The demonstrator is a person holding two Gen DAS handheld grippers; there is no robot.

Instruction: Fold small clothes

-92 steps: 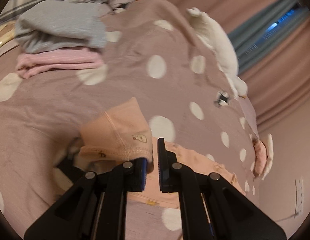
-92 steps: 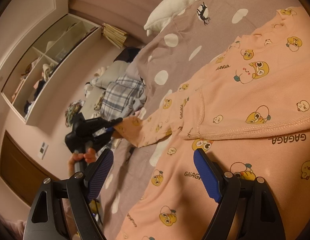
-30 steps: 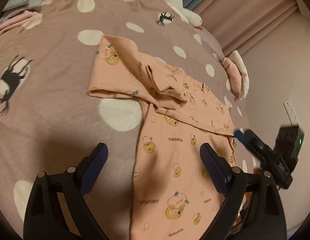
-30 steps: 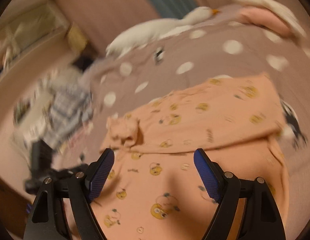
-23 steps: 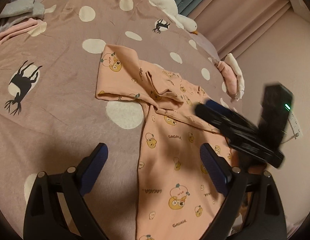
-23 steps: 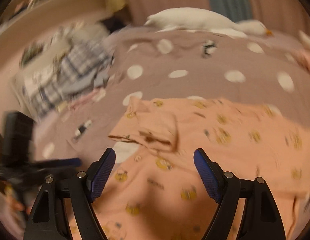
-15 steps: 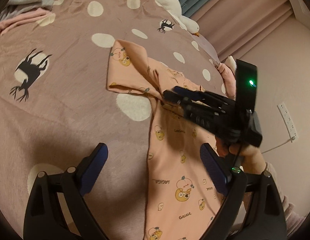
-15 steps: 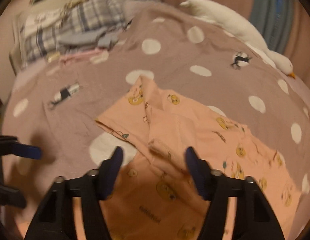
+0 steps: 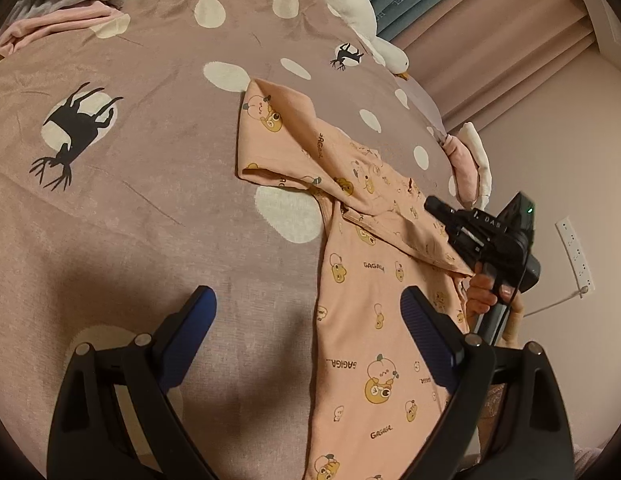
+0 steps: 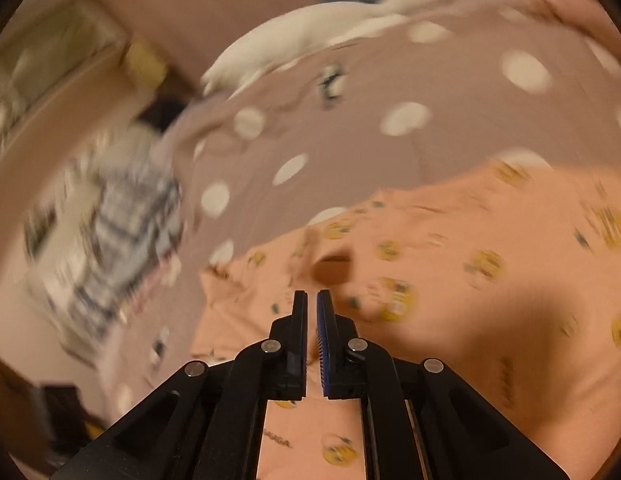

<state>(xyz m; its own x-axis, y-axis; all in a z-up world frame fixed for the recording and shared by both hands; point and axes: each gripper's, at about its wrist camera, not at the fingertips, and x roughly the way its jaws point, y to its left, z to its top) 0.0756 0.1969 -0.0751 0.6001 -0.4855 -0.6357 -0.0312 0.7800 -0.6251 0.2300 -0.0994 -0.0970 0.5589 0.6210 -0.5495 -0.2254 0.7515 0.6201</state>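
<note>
Peach cartoon-print garment (image 9: 362,280) lies partly folded on your dotted bedspread (image 9: 150,200), sleeve toward 11 o'clock. Your left gripper (image 9: 308,320) gapes wide, empty; right gripper (image 10: 312,312) nearly closed, grip unclear.

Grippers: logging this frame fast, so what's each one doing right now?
Left gripper: open, holding nothing, above the bedspread.
Right gripper: fingers closed at the peach pajama top; whether fabric is pinched cannot be told.

**Cloth and plastic surfaces**

Soft matt knit cloth is being shown by the peach garment (image 9: 362,280), printed with cartoon figures. A brushed, faintly creased weave is being presented by the dotted bedcover (image 9: 150,184). Matt black plastic with ribbed blue pads is being displayed on the left gripper (image 9: 308,330).
</note>
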